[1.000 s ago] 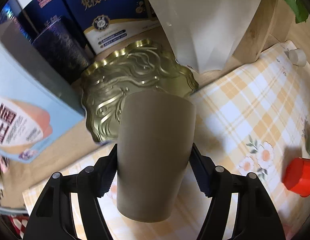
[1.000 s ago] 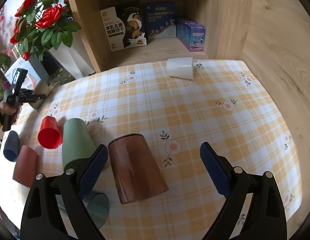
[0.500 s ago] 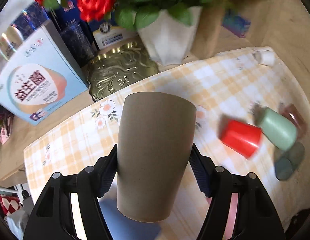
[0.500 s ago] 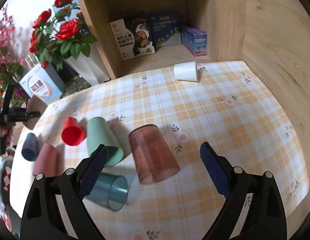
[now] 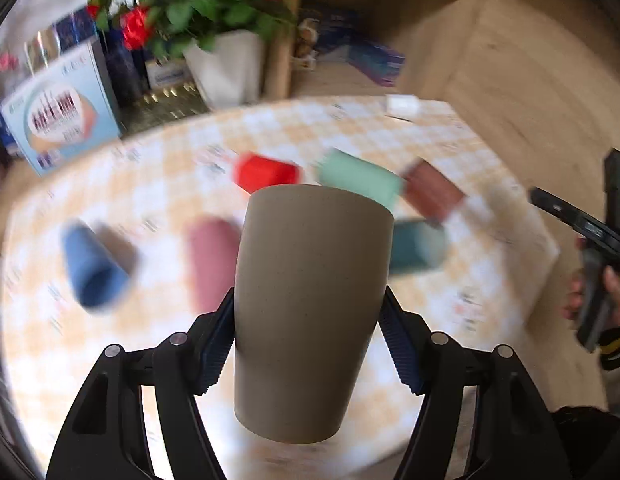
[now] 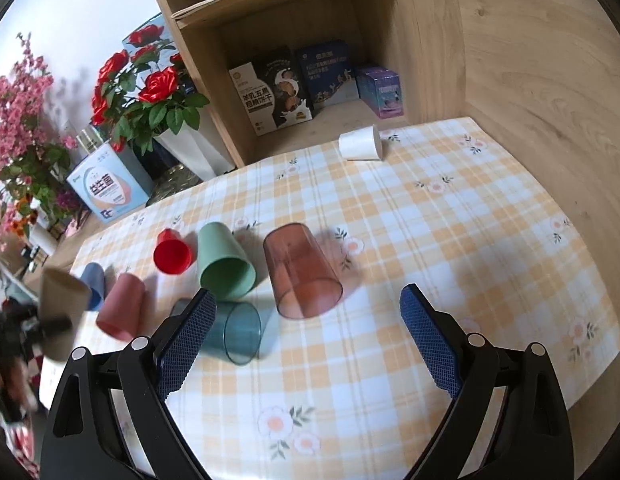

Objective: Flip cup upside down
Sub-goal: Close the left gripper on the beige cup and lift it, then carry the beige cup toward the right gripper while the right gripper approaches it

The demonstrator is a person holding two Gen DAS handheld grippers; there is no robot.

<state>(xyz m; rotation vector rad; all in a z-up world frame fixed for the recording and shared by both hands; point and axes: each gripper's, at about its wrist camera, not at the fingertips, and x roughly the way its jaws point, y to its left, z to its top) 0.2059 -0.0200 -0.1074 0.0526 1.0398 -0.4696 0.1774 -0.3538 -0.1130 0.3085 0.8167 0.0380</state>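
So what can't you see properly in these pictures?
- Left wrist view: the cups on the table, like the blue cup, are smeared by motion blur.
- Left wrist view: the tan cup in the left gripper hides part of the pink cup and teal cup.
- Right wrist view: the left gripper is blurred at the left edge, so its grip is unclear there.
- Text on the shelf boxes is too small.

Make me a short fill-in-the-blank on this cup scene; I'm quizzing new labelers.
1. The left gripper is shut on the ____ cup.
2. The right gripper's fingers are ____.
3. The white cup lies nearest the ____.

Answers: tan; open; shelf
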